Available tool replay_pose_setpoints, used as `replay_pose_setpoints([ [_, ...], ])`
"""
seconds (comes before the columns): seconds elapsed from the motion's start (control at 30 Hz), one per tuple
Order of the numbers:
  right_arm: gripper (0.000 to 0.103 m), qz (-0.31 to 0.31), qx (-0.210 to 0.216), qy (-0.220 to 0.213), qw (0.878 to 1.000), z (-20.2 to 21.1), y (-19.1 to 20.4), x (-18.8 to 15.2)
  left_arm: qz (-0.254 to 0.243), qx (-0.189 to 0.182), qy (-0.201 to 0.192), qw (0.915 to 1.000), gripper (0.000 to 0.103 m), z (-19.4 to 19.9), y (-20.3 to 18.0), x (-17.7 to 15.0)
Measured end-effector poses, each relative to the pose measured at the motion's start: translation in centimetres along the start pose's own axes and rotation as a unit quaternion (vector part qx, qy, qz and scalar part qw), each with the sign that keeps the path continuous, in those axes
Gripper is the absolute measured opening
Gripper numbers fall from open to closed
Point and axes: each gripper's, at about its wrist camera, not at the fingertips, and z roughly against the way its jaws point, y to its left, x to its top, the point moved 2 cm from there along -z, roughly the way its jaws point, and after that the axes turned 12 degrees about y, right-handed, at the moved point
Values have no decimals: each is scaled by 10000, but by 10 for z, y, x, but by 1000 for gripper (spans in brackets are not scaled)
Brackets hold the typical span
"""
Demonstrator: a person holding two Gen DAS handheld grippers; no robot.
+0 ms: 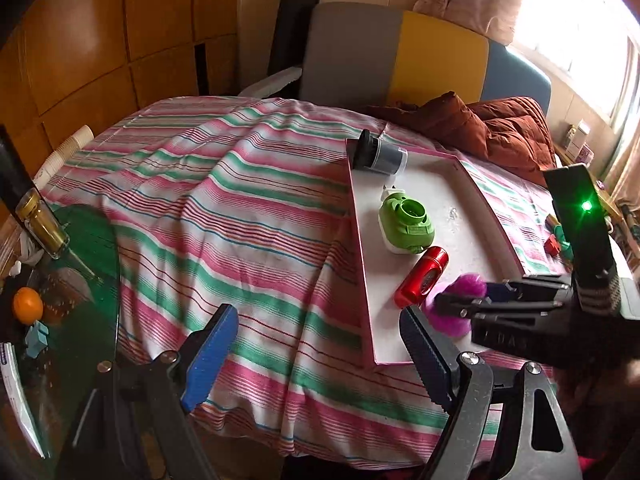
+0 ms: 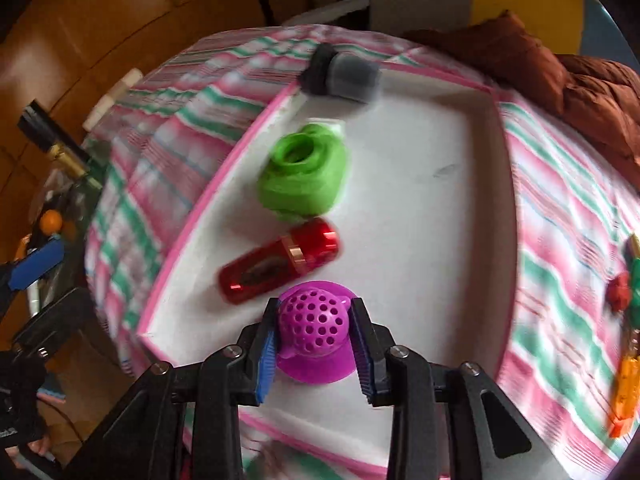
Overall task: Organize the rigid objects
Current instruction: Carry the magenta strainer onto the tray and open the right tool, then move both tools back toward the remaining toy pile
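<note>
A pink-rimmed white tray (image 1: 448, 184) (image 2: 432, 208) lies on the striped cloth. In it lie a black-and-grey cylinder (image 1: 380, 156) (image 2: 344, 70), a green plug-in device (image 1: 406, 222) (image 2: 306, 176) and a red capsule-shaped item (image 1: 422, 282) (image 2: 280, 260). My right gripper (image 2: 314, 326) (image 1: 476, 304) is shut on a purple perforated dome with a round base (image 2: 312, 332) (image 1: 460, 304), over the tray's near end. My left gripper (image 1: 316, 356) is open and empty above the cloth, left of the tray.
Small red, green and orange items (image 2: 624, 308) lie on the cloth right of the tray. A brown quilted jacket (image 1: 504, 132) sits behind it. A glass side table (image 1: 80, 280) at left holds a bottle (image 1: 40, 224) and an orange (image 1: 27, 305).
</note>
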Motion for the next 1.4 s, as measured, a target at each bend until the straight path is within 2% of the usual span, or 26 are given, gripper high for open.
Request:
replay_pose_setpoints([
  [0.07,36,-22,240,13,9997,-1,4,-2,23,16,-3,10000,83,0,1,0],
  [0.13,42,-74,503,27,9987,-1,4,-4,20,49,-20,10000,83,1,1,0],
  [0.37,45,-338,591,-308,9972,18,-6,-22,-16,112,-79,9999,83,3,-2,1],
  [0.63,45,-528,133,-751,9957,48,-20,-39,-169,96,-211,9996,83,12,-14,2],
  [0.87,45,-802,-287,-952,9918,69,-51,-62,-388,53,-231,9990,83,15,-29,2],
  [1.17,45,-1199,-664,-964,9859,91,-103,-84,-693,-20,-326,9971,83,21,-56,9],
  [1.4,45,-1716,-1162,-1056,9726,118,-165,-109,-942,-68,-337,9950,83,21,-80,15],
])
